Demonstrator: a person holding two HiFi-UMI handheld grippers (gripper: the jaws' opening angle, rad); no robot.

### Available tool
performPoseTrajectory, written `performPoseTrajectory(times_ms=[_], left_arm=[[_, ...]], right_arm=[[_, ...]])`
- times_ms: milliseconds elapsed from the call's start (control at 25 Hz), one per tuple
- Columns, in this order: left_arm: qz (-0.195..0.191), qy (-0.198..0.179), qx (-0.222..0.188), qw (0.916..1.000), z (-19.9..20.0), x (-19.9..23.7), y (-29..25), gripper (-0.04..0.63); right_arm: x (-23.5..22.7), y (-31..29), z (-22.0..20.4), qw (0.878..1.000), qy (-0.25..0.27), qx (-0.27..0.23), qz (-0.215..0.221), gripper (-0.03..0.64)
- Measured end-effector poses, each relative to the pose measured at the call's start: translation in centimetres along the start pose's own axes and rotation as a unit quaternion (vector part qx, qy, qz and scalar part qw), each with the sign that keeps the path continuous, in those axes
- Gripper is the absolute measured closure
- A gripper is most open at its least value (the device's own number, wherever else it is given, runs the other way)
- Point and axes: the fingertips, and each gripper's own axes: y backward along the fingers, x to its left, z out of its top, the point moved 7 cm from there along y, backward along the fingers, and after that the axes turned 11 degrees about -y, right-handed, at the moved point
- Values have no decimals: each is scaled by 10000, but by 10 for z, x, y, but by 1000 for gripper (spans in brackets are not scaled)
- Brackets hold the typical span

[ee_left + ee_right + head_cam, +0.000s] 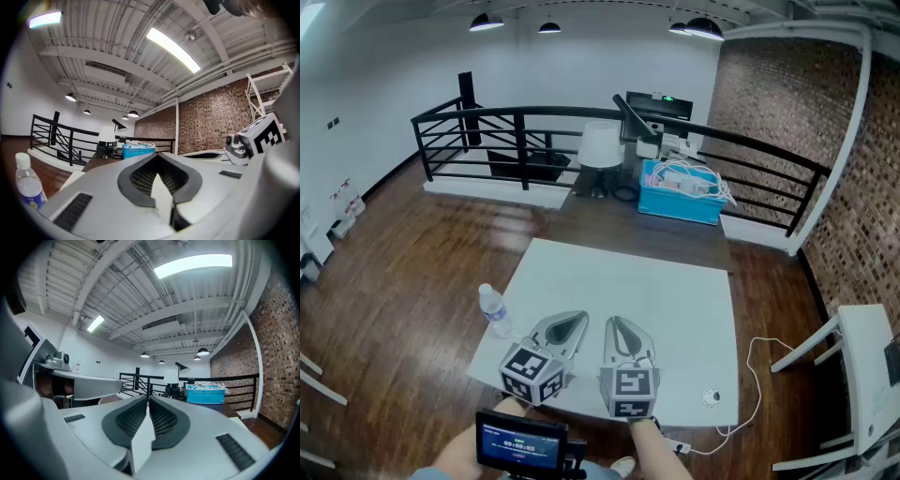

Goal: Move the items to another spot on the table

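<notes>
**Q:** What's on your feed right now?

**A:** Biggest thing is the white table [675, 300], mostly bare. Behind it there's a dark desk [609, 220] carrying a blue bin [680, 199] full of white cables, with a white-shaded lamp [600, 145] just to its left.

**Q:** And the grippers?

**A:** Both sit side by side over the near edge of the table, pointing level toward the desk. In my left gripper view, the left gripper [579, 319] has its jaws pressed together with nothing between them. Same deal for the right gripper [615, 322]: tips meeting, nothing pinched.

**Q:** Where's the stuff to move?

**A:** The water bottle [495, 311] stands upright at the table's left edge, just left of the left gripper, not touched. There's also a small round thing [711, 397] near the front right corner, too tiny for me to identify.
</notes>
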Motion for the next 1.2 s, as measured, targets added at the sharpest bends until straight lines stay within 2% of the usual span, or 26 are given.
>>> performPoseTrajectory(times_ms=[360,400,480,680,1000,1200], left_arm=[[412,31,55,9991,-13,44,40,588],[480,30,64,9988,-14,50,46,588],[635,28,73,9979,-15,62,60,588],[1068,53,137,9942,-26,93,93,589],[1728,165,414,9840,-52,132,138,589],[1950,223,542,9790,-68,154,156,589]], right_arm=[[58,-36,-12,9983,15,74,579,588],[67,-41,-13,9976,-2,103,683,578],[85,-51,-17,9958,-21,174,903,520],[128,-74,-29,9902,1,324,1355,517],[180,-107,-54,9806,-115,586,1868,424],[201,-127,-82,9768,-166,895,1941,327]])
